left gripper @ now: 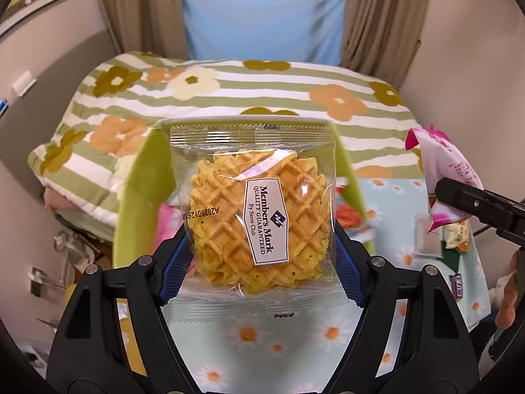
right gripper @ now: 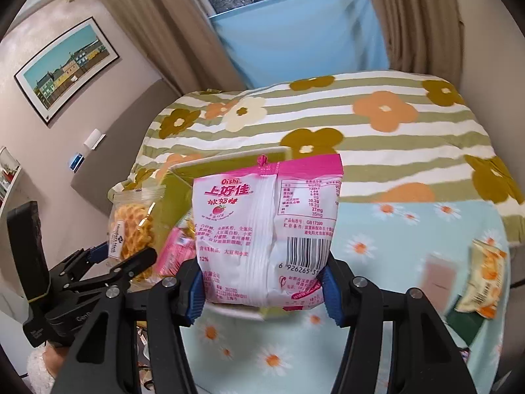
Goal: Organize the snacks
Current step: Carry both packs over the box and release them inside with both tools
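Note:
My left gripper [left gripper: 259,252] is shut on a clear-wrapped waffle pack [left gripper: 256,216] with a Member's Mark label, held up above a green bin [left gripper: 141,177]. The blue pads [left gripper: 175,262] press both sides of the wrapper. My right gripper [right gripper: 262,282] is shut on a pink and white Oishi snack bag [right gripper: 265,229], held upright above the same green bin [right gripper: 183,177]. From the right wrist view the waffle pack [right gripper: 134,226] and the left gripper [right gripper: 124,262] show at the left. From the left wrist view the Oishi bag [left gripper: 443,170] shows at the right edge in black fingers [left gripper: 472,203].
Pink snack packs [right gripper: 177,249] lie inside the green bin. A daisy-print cloth [right gripper: 393,262] covers the table, with several loose snack packs [right gripper: 485,279] at its right. Behind lies a bed with a striped flower quilt [left gripper: 229,92], then curtains and a window.

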The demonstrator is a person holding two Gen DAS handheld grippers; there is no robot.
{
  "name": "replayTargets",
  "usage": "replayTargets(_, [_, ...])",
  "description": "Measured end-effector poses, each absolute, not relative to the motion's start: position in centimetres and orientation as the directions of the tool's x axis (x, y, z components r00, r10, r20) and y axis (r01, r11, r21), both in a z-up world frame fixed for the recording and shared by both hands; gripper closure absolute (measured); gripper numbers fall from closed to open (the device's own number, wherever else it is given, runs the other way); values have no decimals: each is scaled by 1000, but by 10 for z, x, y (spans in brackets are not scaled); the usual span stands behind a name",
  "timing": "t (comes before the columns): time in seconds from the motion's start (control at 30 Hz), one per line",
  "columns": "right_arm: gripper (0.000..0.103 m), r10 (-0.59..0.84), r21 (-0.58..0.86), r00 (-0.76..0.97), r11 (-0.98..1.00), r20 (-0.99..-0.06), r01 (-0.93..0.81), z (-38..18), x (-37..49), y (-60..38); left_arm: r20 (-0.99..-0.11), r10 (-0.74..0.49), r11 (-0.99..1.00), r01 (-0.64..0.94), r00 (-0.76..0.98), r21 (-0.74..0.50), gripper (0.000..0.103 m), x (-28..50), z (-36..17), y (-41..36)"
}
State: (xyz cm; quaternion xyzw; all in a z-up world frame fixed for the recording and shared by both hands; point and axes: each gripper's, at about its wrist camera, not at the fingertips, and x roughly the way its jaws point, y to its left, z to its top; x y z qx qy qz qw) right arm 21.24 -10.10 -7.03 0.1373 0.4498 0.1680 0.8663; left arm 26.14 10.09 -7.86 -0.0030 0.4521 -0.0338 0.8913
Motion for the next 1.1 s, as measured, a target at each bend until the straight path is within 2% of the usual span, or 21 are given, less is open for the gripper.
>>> replayTargets(0.4, [49,393,372,472,917,-789,-141,-100,272,-3,-885,-46,998,63,464,-18,28,342,-140,178])
replayTargets(0.5, [49,373,356,458,926,-807,-126,-106,282,11,-896,-60,997,75,439,-30,22,360,-153,183])
replayTargets(0.6, [49,355,344,441,933,-824,-108,-114,289,18,-901,-104,993,89,421,-73,2,372,-163,188])
replayTargets(0.63, [49,349,340,435,935,-830,-101,-116,292,20,-899,-109,993,88,424,-79,1,373,-164,191])
replayTargets(1.0, [49,323,294,405,946,-855,-135,-124,306,44,-909,-81,996,75,409,-55,1,349,-172,208])
replayTargets(1.07, [46,320,281,406,947,-856,-155,-124,309,51,-906,-73,996,68,418,-50,1,343,-169,209])
replayTargets(1.1, [39,315,274,410,949,-856,-158,-124,309,53,-905,-67,997,62,421,-44,1,341,-168,210])
